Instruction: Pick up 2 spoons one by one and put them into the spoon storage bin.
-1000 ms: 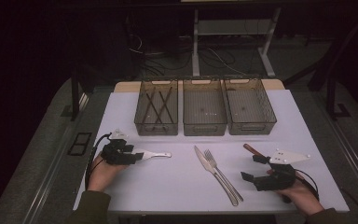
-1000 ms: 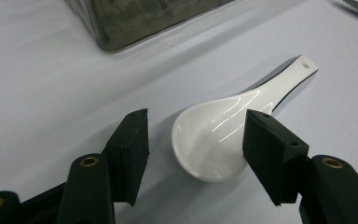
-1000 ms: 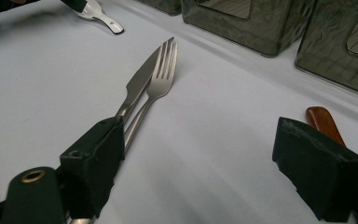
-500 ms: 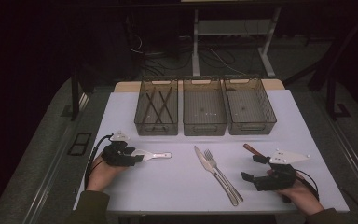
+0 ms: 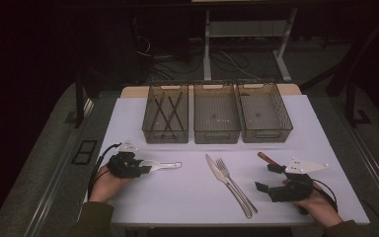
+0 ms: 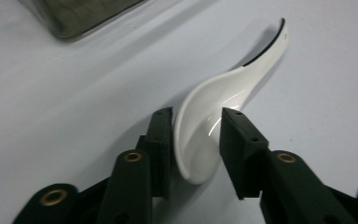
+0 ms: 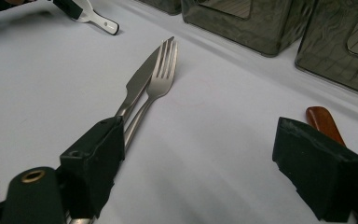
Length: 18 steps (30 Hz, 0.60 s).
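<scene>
As no writing is legible: left gripper [image 6: 196, 140] just closing around white spoon [image 6: 214, 112], right gripper [image 7: 214, 158] agape.

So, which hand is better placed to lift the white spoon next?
Left. The left gripper has just been closing with the spoon bowl between its jaws. The right gripper stands open far across the table.
</scene>
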{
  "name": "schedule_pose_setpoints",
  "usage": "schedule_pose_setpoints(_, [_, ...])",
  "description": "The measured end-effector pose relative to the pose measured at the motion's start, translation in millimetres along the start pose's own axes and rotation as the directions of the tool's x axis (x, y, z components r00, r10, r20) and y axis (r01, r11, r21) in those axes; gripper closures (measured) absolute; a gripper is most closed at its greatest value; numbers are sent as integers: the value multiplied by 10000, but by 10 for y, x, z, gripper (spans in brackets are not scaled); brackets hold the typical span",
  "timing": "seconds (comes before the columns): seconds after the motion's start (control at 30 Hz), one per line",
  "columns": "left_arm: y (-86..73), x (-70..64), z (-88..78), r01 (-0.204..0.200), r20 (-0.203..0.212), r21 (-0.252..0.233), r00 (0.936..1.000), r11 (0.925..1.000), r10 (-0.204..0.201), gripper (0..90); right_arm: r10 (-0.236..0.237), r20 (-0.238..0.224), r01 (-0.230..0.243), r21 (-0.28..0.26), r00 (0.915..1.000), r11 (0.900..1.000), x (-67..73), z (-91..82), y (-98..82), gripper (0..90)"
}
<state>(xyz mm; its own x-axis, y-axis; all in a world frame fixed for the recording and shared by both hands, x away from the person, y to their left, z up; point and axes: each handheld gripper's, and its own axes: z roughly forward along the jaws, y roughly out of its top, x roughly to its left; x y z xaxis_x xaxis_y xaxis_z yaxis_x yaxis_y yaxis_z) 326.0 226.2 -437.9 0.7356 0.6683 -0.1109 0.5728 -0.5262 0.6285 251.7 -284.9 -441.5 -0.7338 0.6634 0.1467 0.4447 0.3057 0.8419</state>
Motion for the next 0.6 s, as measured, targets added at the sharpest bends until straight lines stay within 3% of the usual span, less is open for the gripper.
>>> schedule_pose_setpoints(0.07, [-4,-13,2,47,47,-38,10000,10000,-47,656,2,6,-2,-5,10000,10000,0,0,0,166])
schedule_pose_setpoints(0.37, [4,-30,-22,-426,256,279,9988,9987,419,738,-6,1,6,5,10000,10000,2,0,0,167])
schedule_pose_setpoints(0.6, [9,-46,-29,-401,250,323,9989,9987,393,771,-7,1,7,5,10000,10000,2,0,1,167])
